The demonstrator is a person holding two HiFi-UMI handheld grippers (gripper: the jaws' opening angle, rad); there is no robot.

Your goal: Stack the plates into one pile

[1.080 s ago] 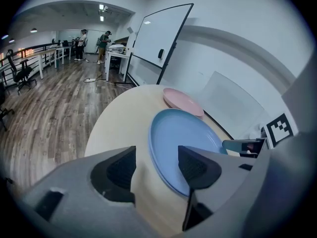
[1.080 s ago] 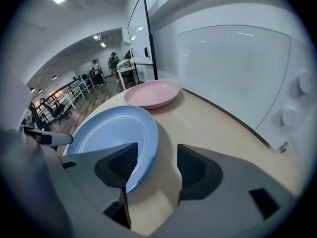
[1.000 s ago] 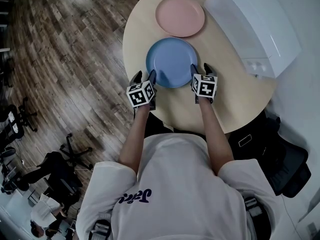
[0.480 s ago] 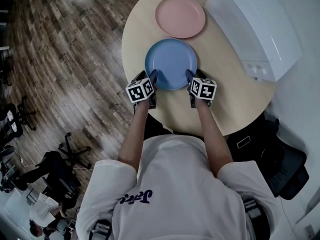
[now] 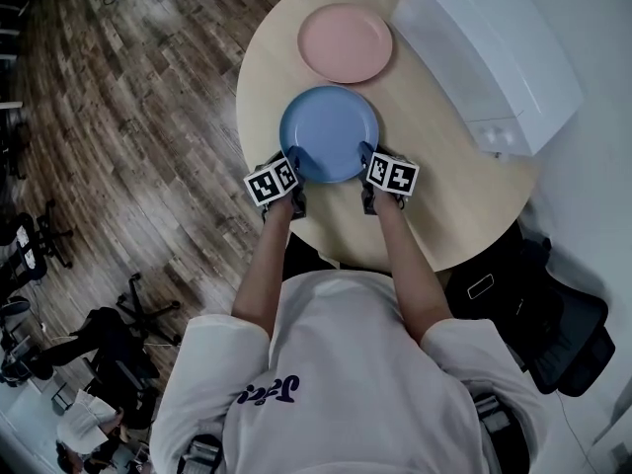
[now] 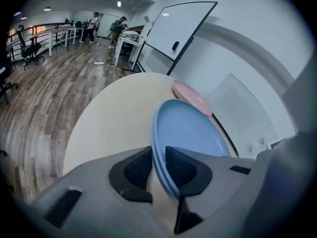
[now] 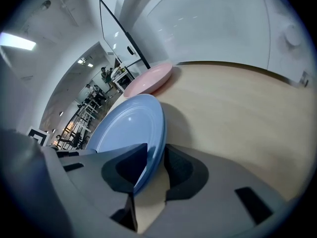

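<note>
Blue plate just beside the pink plate on the surface, toward the person. Left hand-held gripper and right hand-held gripper, jaws having just been closing, each clamp the blue plate's rim, one on either side.

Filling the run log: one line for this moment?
left tool: jaws just closed on blue plate rim | right tool: jaws just closed on same plate | pink plate: apart, on table | pile: unbuilt

Open-plan office, this one: wood-plank floor running off at nine o'clock, wheeled office chairs parked at eight. In the left gripper view, a whiteboard stands at one o'clock, and what look like desks with people at eleven.
</note>
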